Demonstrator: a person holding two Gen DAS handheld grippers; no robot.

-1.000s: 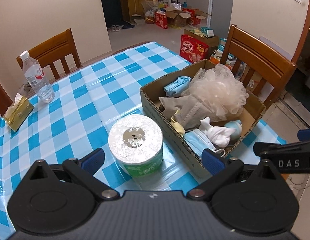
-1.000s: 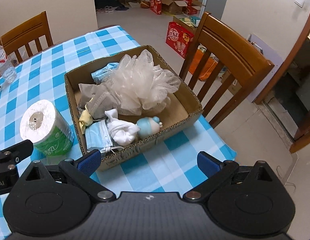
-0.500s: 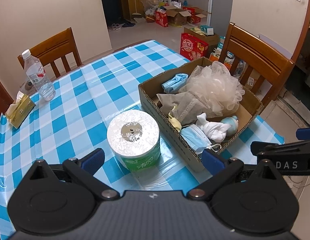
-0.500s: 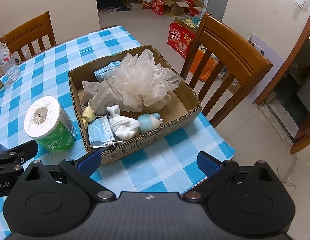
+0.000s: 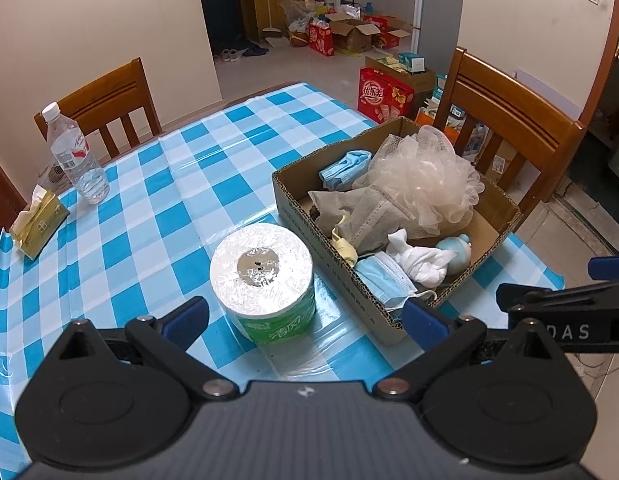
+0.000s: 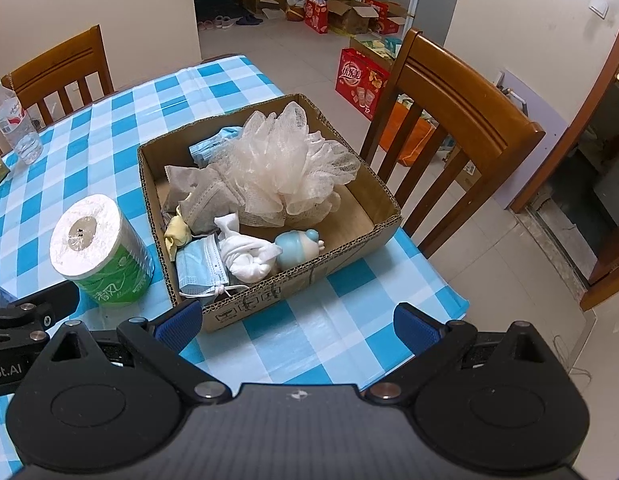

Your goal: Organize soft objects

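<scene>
Checked tabletop (image 5: pixel 157 208): cardboard box (image 6: pixel 301 284) nearly full, toilet roll (image 5: pixel 263 276) still outside; left gripper (image 5: pixel 305 320) and right gripper (image 6: pixel 297 322) fingers wide apart, empty.

The matte black plastic left gripper (image 5: pixel 305 318) has blue textured finger pads (image 5: pixel 187 316), silver pivot screws, and white lettering, possibly "DAS".

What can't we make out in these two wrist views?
- Cardboard box floor: both views, mostly covered by the mesh sponge and grey cloth.
- Far blue mask: partly behind the sponge in the right view.
- Tissue pack: cut off by the left edge in the right view.
- Water bottle label: too small to read.
- Table near edge: hidden by the open left gripper and open right gripper.
</scene>
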